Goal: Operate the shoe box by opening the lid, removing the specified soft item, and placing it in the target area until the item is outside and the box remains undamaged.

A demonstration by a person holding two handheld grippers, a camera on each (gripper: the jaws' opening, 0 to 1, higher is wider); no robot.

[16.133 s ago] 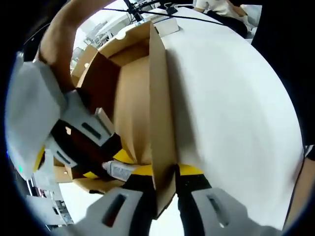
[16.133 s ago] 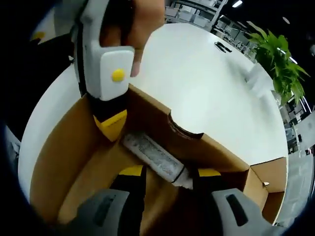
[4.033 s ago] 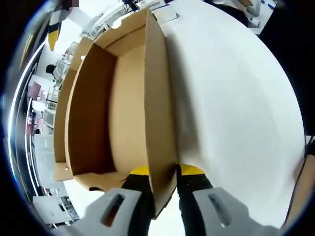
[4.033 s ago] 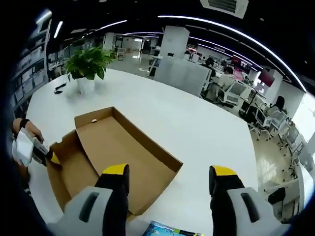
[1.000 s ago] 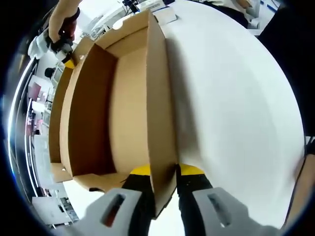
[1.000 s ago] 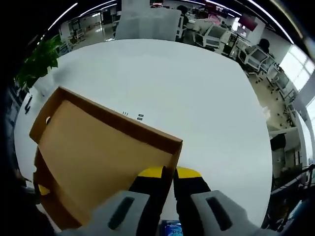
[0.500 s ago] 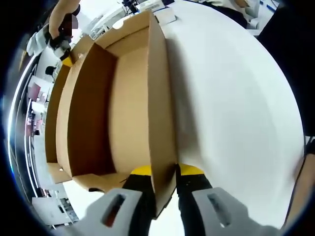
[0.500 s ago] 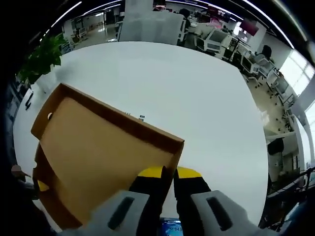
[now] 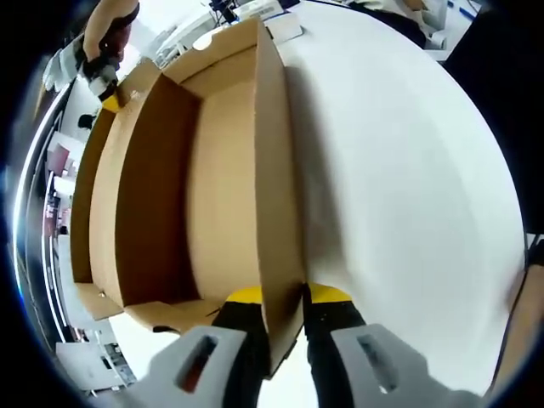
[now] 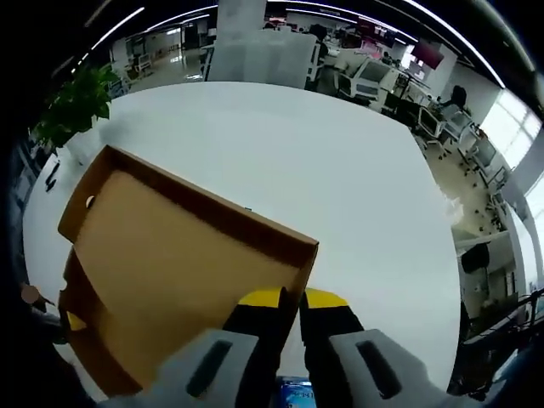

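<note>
The brown cardboard shoe box (image 9: 221, 170) lies open on the white table (image 9: 408, 187), and its inside is bare. My left gripper (image 9: 285, 310) is shut on the box's near side wall, one yellow-tipped jaw on each face. At the far left, my right gripper (image 9: 106, 85) grips the hinged lid (image 9: 93, 195), which stands tilted up beside the box. In the right gripper view, my right gripper (image 10: 293, 306) is shut on the lid's (image 10: 170, 255) front rim. A blue-wrapped soft pack (image 10: 293, 393) peeks out below the jaws. The left gripper's yellow tip (image 10: 75, 323) shows at the box's far end.
The white table (image 10: 340, 153) stretches wide beyond the lid. A potted green plant (image 10: 76, 106) stands at its far left edge. Office desks and chairs lie behind. A small white object (image 9: 285, 25) sits past the box's far end.
Over the last second the lid has swung up a little towards the box, carried by my right gripper. My left gripper keeps its hold on the wall.
</note>
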